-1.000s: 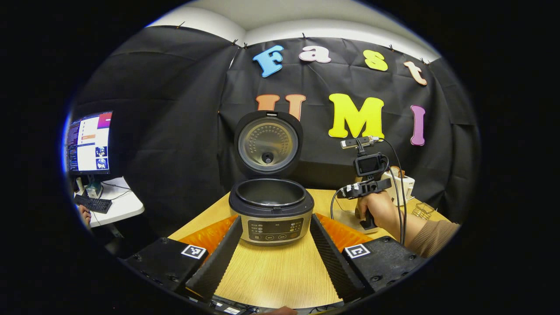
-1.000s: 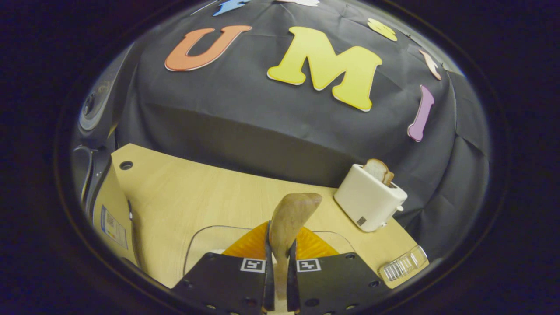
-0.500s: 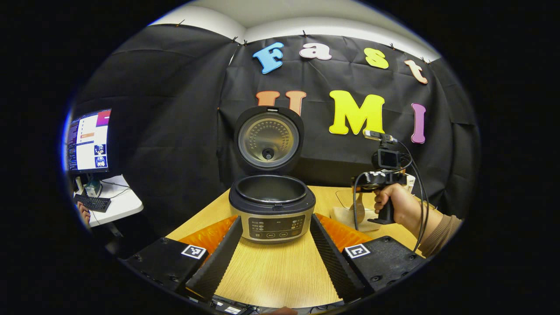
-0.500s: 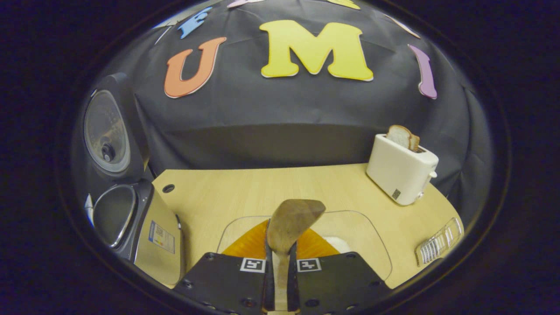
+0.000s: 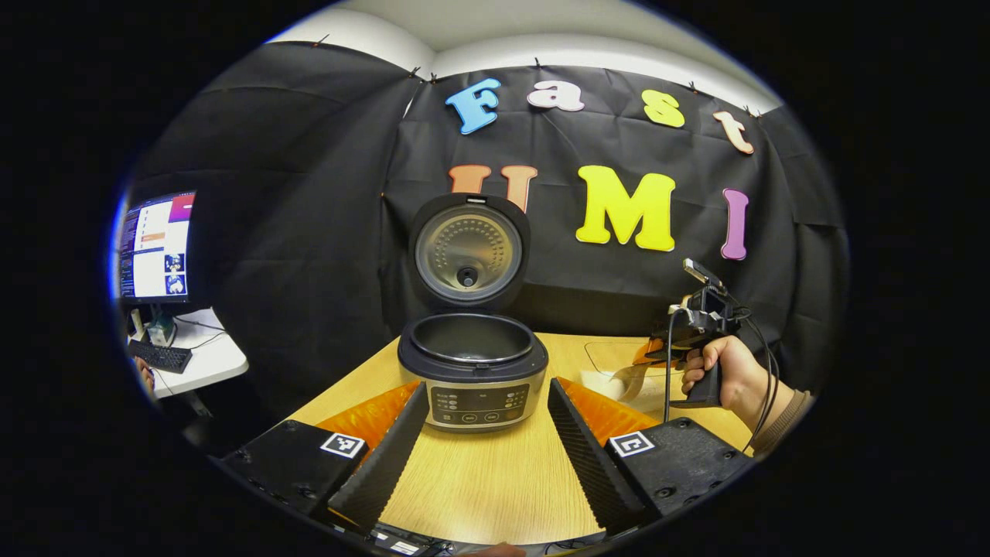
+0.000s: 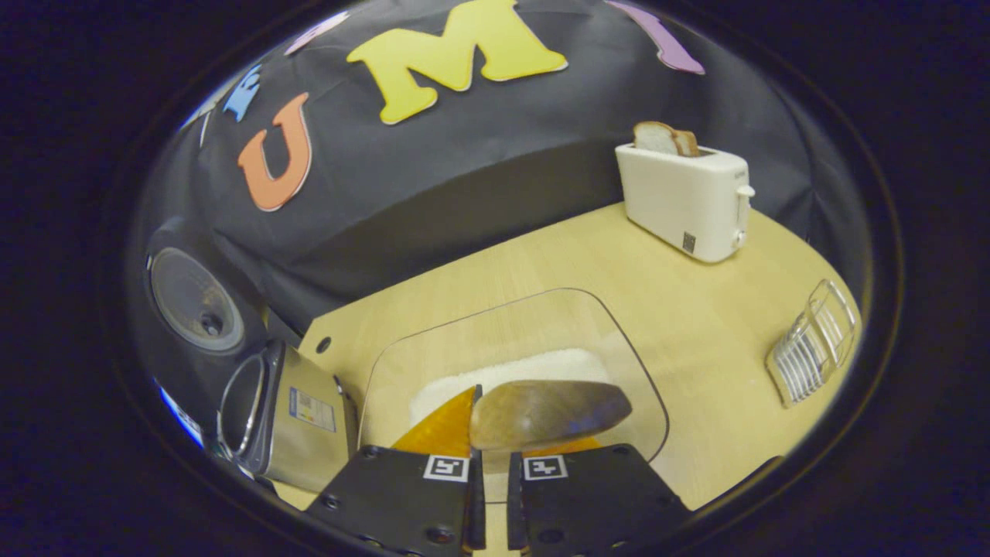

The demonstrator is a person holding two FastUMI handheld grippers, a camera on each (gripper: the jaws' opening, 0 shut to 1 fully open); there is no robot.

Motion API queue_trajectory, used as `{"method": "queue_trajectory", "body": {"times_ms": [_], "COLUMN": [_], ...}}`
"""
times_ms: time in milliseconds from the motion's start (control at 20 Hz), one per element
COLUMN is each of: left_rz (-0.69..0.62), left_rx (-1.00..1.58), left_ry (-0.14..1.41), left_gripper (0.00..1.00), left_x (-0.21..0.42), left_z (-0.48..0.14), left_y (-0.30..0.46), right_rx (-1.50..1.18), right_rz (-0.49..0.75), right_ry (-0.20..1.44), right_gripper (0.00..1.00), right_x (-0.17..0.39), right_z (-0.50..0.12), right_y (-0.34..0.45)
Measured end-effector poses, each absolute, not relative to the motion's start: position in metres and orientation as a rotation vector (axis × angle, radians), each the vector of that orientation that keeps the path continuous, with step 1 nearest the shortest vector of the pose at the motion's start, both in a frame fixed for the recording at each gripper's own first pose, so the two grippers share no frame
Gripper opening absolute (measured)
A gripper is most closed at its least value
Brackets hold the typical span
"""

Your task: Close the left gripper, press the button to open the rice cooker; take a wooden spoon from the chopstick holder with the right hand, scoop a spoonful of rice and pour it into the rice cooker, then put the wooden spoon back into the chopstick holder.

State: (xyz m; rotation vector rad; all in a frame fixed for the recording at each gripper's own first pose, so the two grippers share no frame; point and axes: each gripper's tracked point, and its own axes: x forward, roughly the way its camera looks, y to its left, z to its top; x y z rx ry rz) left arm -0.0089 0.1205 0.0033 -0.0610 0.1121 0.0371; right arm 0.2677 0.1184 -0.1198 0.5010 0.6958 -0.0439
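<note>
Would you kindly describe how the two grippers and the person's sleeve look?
The left gripper has two black blocks, each with a square black-and-white marker, and long ribbed fingers. The right gripper has the same marked blocks; in the left gripper view it shows a black pistol handle, a small camera on top and black cables. The sleeve is brown.

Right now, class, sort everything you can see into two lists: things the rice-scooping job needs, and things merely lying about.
Needed for the job:
- black and silver rice cooker, lid open
- brown wooden spoon, held in the right gripper
- clear square container of white rice
- clear ribbed chopstick holder

Lying about:
- white toaster with bread slices
- computer monitor and keyboard on the side desk
</note>
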Motion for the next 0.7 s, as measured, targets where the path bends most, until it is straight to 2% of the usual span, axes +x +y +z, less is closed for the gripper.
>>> {"method": "queue_trajectory", "body": {"times_ms": [500,700], "left_rz": [0.030,0.040], "left_rx": [-0.072,-0.102], "left_ry": [0.145,0.140], "left_gripper": [0.99,0.99], "left_x": [-0.002,-0.001], "left_z": [-0.009,-0.008], "left_y": [0.119,0.126], "right_rx": [0.631,0.845], "right_rz": [-0.026,-0.030], "right_ry": [0.746,0.782], "right_gripper": [0.11,0.11], "right_x": [0.268,0.269], "right_z": [-0.124,-0.119], "right_y": [0.116,0.122]}}
